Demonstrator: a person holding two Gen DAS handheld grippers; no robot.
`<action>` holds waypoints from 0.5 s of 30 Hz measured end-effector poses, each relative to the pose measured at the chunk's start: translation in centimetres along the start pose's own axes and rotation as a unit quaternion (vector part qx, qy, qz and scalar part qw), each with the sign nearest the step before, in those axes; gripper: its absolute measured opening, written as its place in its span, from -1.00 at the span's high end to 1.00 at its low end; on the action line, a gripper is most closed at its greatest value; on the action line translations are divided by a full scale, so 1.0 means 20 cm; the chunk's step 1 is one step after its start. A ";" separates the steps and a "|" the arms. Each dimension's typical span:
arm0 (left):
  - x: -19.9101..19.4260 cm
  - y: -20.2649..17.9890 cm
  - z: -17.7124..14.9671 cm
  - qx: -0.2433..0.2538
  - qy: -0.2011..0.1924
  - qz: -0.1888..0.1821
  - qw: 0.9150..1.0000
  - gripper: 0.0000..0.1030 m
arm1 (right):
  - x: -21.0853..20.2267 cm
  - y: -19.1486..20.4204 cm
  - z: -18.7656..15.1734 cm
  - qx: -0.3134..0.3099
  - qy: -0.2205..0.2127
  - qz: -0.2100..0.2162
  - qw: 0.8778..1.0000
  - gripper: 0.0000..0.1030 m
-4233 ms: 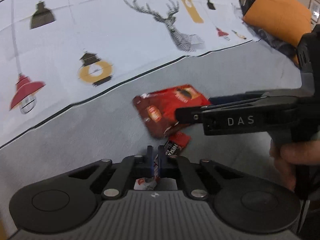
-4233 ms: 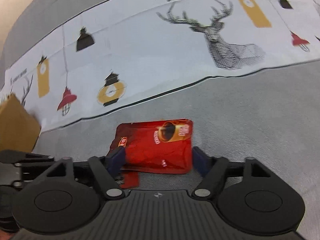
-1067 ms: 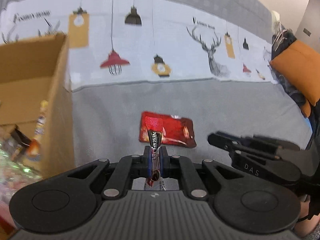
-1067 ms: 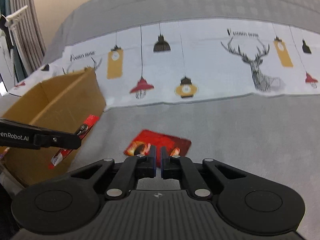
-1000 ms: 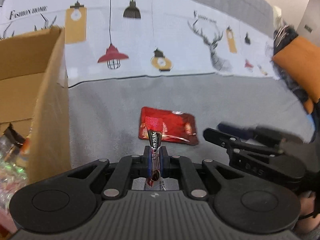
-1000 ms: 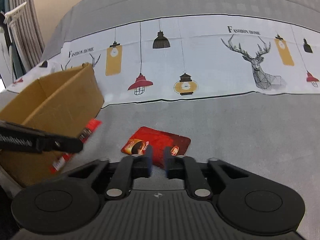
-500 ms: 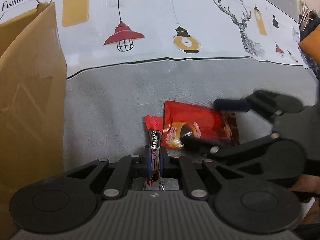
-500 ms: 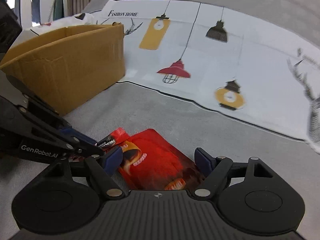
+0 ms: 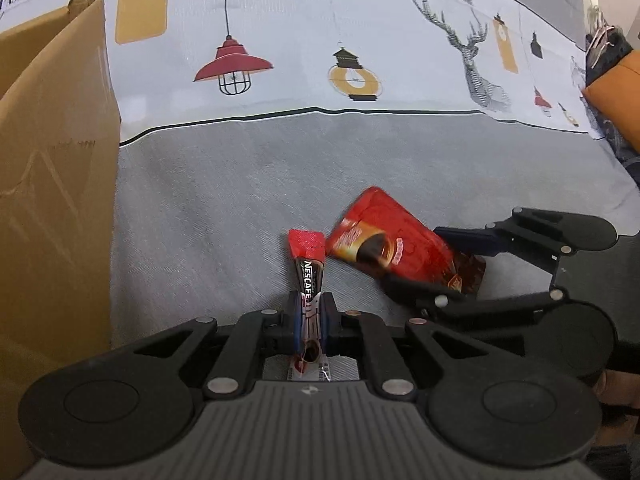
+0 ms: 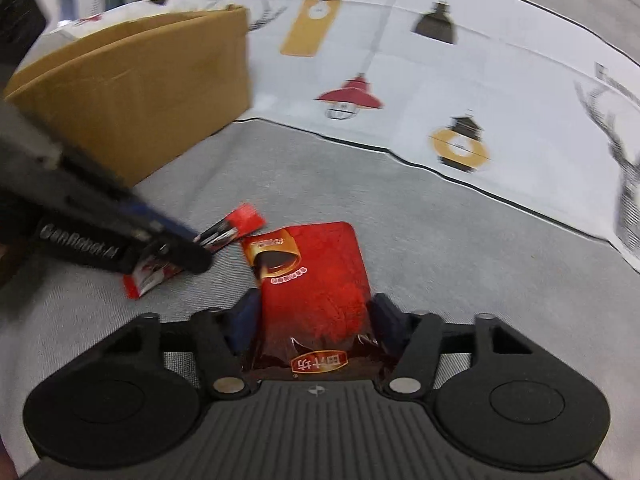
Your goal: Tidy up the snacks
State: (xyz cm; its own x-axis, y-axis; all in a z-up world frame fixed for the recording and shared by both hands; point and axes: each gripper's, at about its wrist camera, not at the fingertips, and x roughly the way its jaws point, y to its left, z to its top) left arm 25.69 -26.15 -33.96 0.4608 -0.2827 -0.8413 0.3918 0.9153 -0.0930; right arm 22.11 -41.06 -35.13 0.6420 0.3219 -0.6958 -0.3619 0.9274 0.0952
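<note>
Red pouch (image 10: 316, 280) between right claw (image 10: 314, 320) fingers (image 10: 246, 316), sachet (image 9: 308, 276) in left claw (image 9: 310, 320)

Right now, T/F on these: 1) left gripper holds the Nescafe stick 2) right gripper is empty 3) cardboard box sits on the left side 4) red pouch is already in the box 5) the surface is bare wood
1) True: the left gripper is clamped on the Nescafe stick.
2) False: the right gripper has the red pouch between its fingers.
3) True: the cardboard box stands at the left.
4) False: the pouch is outside it, above the grey cloth.
5) False: it is grey cloth with a printed lamp-and-deer band.
</note>
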 end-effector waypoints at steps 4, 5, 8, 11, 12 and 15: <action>-0.10 -0.02 0.01 0.004 -0.016 -0.005 1.000 0.82 | -0.08 0.05 0.00 0.015 -0.004 -0.020 1.000 0.00; -0.14 -0.03 0.01 0.005 -0.022 -0.006 1.000 0.82 | -0.11 0.07 0.00 0.014 -0.010 -0.029 0.999 0.01; -0.29 -0.02 0.01 0.006 -0.050 -0.021 0.999 0.82 | -0.22 0.08 0.02 0.035 -0.031 -0.044 0.998 0.02; -0.47 0.02 0.02 0.003 -0.077 -0.025 0.997 0.82 | -0.36 0.14 0.08 0.071 -0.063 -0.043 0.995 0.02; -0.55 0.03 0.03 0.005 -0.089 -0.020 0.996 0.82 | -0.40 0.18 0.10 0.071 -0.070 -0.043 0.994 0.02; -0.79 0.12 0.04 0.005 -0.130 -0.004 0.992 0.81 | -0.54 0.36 0.22 0.062 -0.107 -0.032 0.992 0.02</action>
State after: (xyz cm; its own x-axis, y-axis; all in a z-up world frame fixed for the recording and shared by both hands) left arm 19.97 -19.81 -20.40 0.6468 -0.3553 -0.6749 0.4037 0.9102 -0.0924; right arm 15.66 -37.01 -23.79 0.7947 0.2822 -0.5374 -0.2377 0.9593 0.1522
